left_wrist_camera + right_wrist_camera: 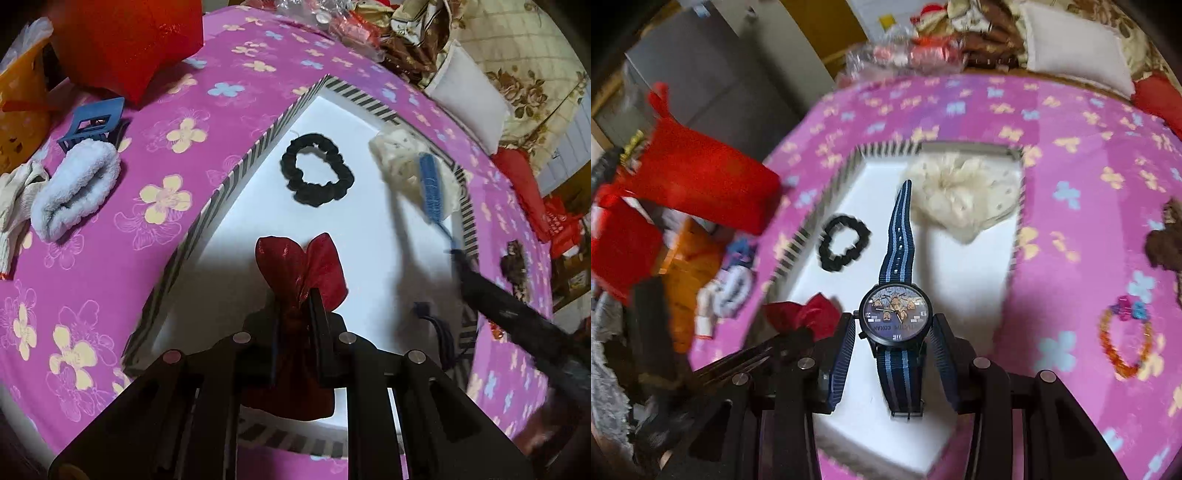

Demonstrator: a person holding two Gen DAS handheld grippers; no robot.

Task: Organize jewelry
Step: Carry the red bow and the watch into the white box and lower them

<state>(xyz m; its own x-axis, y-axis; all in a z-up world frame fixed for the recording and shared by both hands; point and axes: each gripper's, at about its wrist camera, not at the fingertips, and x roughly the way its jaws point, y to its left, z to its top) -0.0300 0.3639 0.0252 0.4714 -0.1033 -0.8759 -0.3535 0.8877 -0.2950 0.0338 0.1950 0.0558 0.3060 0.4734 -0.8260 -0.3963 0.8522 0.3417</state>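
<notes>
A red pouch (295, 280) is clamped in the left tongs (295, 314) above the white tray (258, 206); a wristwatch (894, 317) sits between the parted right tongs (894, 332), contact unclear; bare floor is seen near-right of the black scrunchie (317, 170).

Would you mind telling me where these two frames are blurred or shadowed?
Left wrist view: the right gripper and its watch strap are motion-smeared at the right edge, and a dark shadow falls on the white tray around the red bow. Right wrist view: the watch is sharp, while the fisheye edges are streaked with blur.
</notes>
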